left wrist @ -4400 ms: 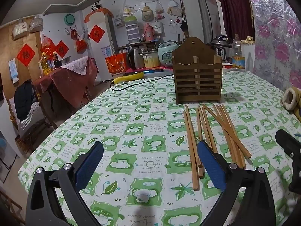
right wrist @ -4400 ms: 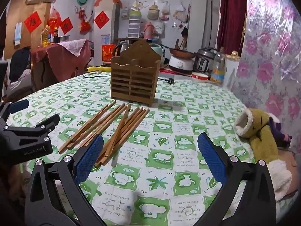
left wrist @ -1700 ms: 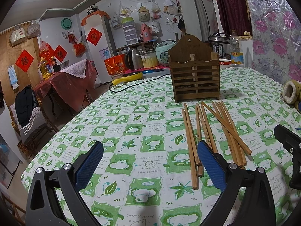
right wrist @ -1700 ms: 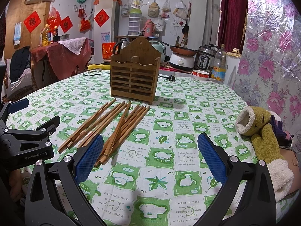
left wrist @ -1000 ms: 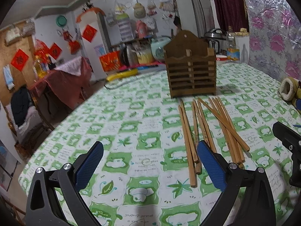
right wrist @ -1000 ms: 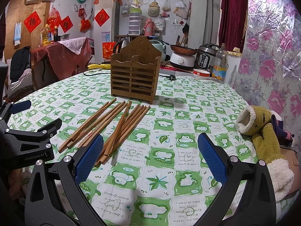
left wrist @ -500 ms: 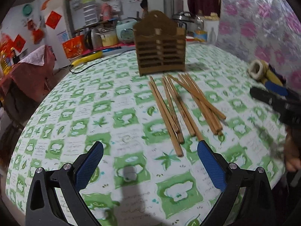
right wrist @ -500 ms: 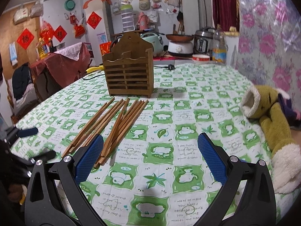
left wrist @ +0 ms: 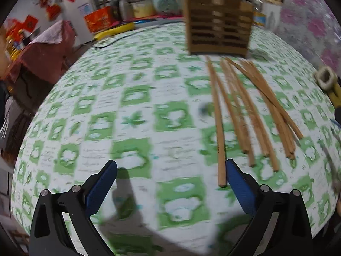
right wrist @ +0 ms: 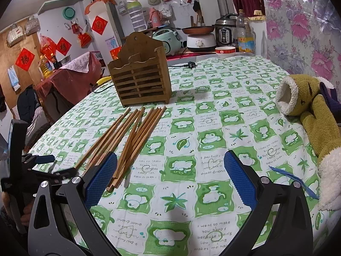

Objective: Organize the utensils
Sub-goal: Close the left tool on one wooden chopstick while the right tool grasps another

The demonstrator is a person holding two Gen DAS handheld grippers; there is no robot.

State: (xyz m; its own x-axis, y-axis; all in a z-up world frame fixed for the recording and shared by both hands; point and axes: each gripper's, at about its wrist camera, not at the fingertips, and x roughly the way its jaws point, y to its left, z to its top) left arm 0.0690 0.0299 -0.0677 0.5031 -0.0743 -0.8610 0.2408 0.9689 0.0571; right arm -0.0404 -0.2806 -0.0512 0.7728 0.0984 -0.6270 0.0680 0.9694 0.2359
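Several wooden chopsticks lie fanned on the green-and-white tablecloth in front of a slatted wooden utensil holder. My left gripper is open, low over the cloth, its right finger beside the near tip of the leftmost chopstick. My right gripper is open too, with the near chopstick ends by its left finger. Nothing is between either pair of fingers. The left gripper's body shows at the left edge of the right wrist view.
A yellow plush toy lies at the table's right edge. A blue strip lies near it. A black cable and plug run behind the holder. Cookers and bottles stand on a counter beyond.
My left gripper has dropped and tilted down toward the cloth, closing on the near chopstick ends; its view is blurred. The right gripper has swung slightly left. Chopsticks have not moved.
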